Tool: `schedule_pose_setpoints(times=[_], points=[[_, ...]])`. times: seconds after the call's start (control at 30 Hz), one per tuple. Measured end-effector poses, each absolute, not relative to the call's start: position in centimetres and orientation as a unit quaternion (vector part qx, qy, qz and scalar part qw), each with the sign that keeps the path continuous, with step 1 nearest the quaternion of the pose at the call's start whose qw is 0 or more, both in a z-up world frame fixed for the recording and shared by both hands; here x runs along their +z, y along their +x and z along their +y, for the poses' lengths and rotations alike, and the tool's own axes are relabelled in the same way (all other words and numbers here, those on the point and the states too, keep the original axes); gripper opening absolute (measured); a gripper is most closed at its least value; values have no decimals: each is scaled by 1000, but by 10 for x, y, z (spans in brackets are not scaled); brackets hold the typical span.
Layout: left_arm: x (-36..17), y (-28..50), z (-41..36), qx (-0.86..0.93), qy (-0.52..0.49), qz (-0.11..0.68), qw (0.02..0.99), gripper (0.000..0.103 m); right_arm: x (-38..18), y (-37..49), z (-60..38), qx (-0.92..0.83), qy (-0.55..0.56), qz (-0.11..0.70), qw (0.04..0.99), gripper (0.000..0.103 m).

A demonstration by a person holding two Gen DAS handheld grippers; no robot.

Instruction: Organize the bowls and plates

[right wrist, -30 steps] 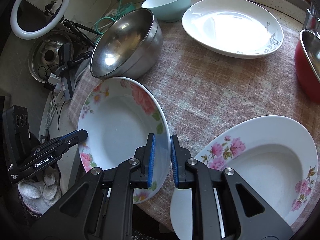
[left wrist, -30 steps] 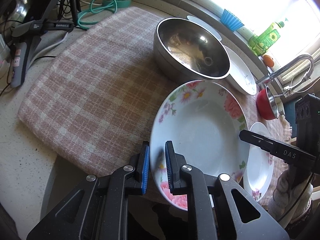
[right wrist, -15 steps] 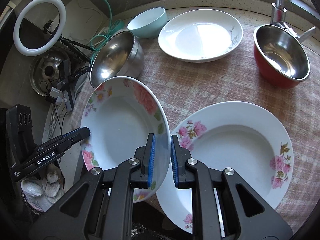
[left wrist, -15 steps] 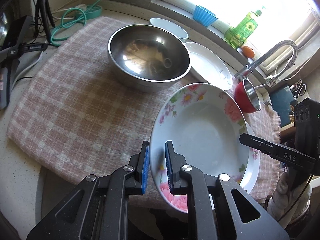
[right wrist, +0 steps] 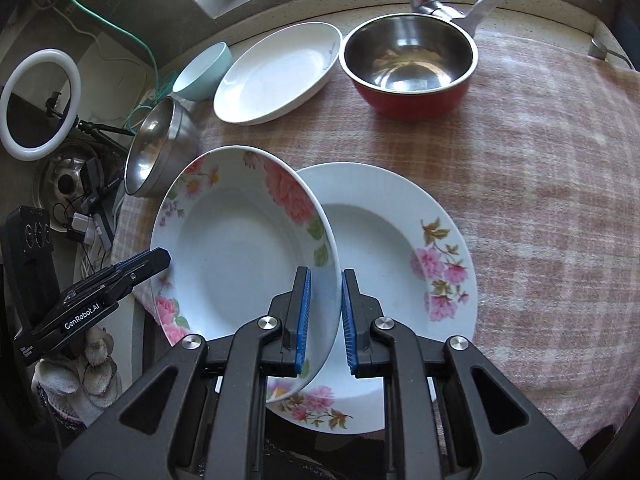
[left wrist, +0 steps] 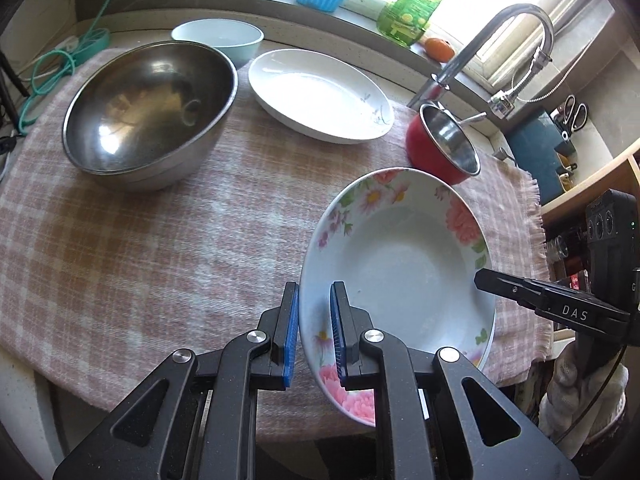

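A deep plate with pink flowers [left wrist: 400, 276] hangs tilted above the checked cloth, held at two opposite rims. My left gripper [left wrist: 316, 290] is shut on its near-left rim, and my right gripper [right wrist: 326, 274] is shut on the opposite rim of the same plate [right wrist: 240, 256]. Each gripper's tip shows in the other's view: the right one [left wrist: 486, 280] and the left one [right wrist: 160, 258]. Under the held plate, partly covered by it, a second floral plate [right wrist: 400, 236] lies on the cloth.
On the checked cloth [left wrist: 140, 248] stand a large steel bowl [left wrist: 148, 116], a white plate [left wrist: 320, 96], a pale teal bowl [left wrist: 218, 38] and a red pot [right wrist: 408, 68]. A faucet [left wrist: 516, 20] rises behind the pot. A gloved hand [right wrist: 80, 376] shows low on the left.
Both grippers have carried the floral plate sideways across the cloth, away from the steel bowl. It now hangs over the second floral plate. Both grips are unchanged.
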State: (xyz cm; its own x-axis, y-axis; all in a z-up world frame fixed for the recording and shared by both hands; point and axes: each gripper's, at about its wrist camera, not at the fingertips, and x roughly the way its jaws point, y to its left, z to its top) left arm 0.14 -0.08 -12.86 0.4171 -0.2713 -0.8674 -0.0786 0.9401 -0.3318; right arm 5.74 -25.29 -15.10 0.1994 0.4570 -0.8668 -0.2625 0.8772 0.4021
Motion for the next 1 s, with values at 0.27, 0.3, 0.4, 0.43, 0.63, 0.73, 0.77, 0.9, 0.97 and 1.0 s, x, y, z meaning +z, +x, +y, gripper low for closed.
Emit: schedule_pose_setpoints(times=[0.27,0.3,0.4,0.43,0.63,0.73,0.77,0.9,0.97,1.0], points=[[-134,13,-35,-82,-133,548,822,13,-162,57,-285,206,89,598,770,15],[-135,14,-38,-84,-129,550,821,13,-164,57,-288,204,91,599,769,15],[-138,16,-45,-87,-122,554,819,13,-168,57,-293,199,93,602,767,15],[-140,17,-47,-87,-121,556,818,13,-169,56,-294,199,94,603,767,15],[-146,18,-53,-86,-112,564,813,13,-172,54,-295,197,93,604,767,15],[-146,18,-55,-87,-110,565,813,13,-174,54,-298,196,94,606,765,15],[-146,18,-55,-87,-110,565,813,13,-175,54,-298,195,94,607,765,15],[-148,18,-58,-87,-107,569,811,13,-175,54,-297,194,91,607,765,15],[-149,18,-59,-86,-104,571,810,13,-174,54,-295,193,87,607,766,15],[-149,18,-59,-87,-103,571,810,13,-174,53,-294,192,83,607,767,16]])
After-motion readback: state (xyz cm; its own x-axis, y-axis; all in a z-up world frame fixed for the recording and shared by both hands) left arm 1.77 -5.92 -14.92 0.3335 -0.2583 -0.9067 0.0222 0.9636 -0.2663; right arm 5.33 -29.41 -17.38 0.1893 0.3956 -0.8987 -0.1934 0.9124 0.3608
